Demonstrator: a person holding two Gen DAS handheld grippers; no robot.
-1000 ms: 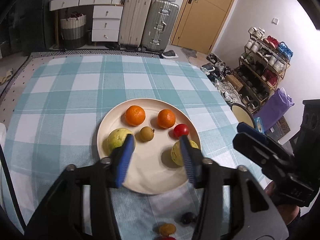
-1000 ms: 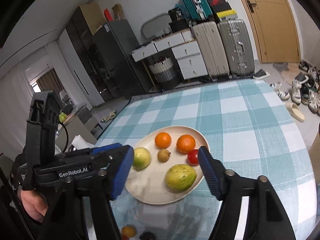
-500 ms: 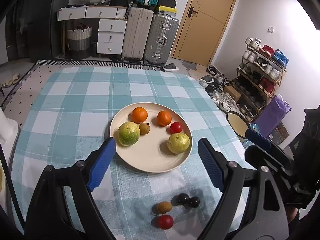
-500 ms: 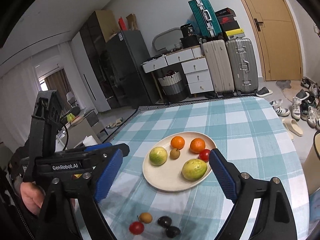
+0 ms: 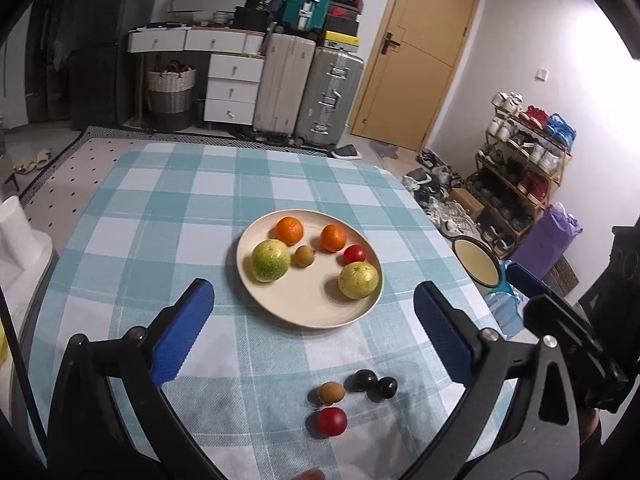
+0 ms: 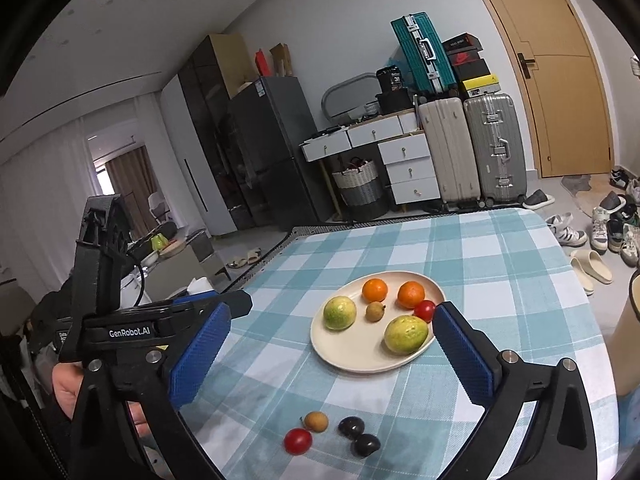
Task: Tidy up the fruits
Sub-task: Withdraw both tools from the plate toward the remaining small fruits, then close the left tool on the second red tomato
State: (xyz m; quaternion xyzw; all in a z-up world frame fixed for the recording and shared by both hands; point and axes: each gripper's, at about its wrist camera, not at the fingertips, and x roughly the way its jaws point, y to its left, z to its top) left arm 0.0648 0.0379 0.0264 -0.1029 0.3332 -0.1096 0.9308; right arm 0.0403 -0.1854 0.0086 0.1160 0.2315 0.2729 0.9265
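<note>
Left wrist view: the left gripper (image 5: 314,312) tilts down over the checked bench (image 5: 160,216), its blue fingers (image 5: 182,332) spread wide and still opening, with nothing between them but cloth and the near rim of the cream plate (image 5: 308,312). On the plate, left to right, sit a green guava (image 5: 271,260), an orange (image 5: 290,229), a small brown fruit (image 5: 305,256), a second orange (image 5: 333,237), a red tomato (image 5: 354,255) and a yellow-green guava (image 5: 358,280). Near the bench's front edge lie a loose brown fruit (image 5: 331,393), a red fruit (image 5: 331,421) and two dark plums (image 5: 376,385), well apart from the plate. Bare cloth stretches left of the plate and behind it. From the right wrist view, the right gripper (image 6: 332,344) also hangs empty above the bench, fingers wide and opening, a hand (image 6: 66,384) visible at the left holding the other tool.
</note>
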